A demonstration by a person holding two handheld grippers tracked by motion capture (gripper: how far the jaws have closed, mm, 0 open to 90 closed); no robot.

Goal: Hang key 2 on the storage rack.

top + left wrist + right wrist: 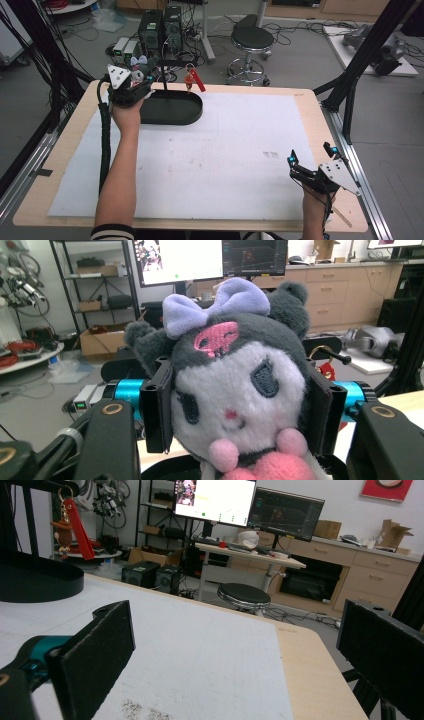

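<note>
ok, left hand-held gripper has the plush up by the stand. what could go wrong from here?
1. The left hand-held gripper squeezes only the plush toy at its soft head; it could slip or twist out.
2. The stand's crossbar already carries a red keychain; hanging the plush there might knock it.
3. The stand sits near the table's far edge, so a nudge could push it off.

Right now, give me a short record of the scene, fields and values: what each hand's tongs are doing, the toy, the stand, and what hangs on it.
left tongs: shut on the plush toy, raised at the table's far left corner
plush toy: grey and white, lilac bow, pink skull mark, pads pressing both sides of its head
right tongs: open, holding nothing, low over the near right of the white mat
black stand: oval base with upright post, far left on the mat
red keychain: hanging from the stand's arm
</note>
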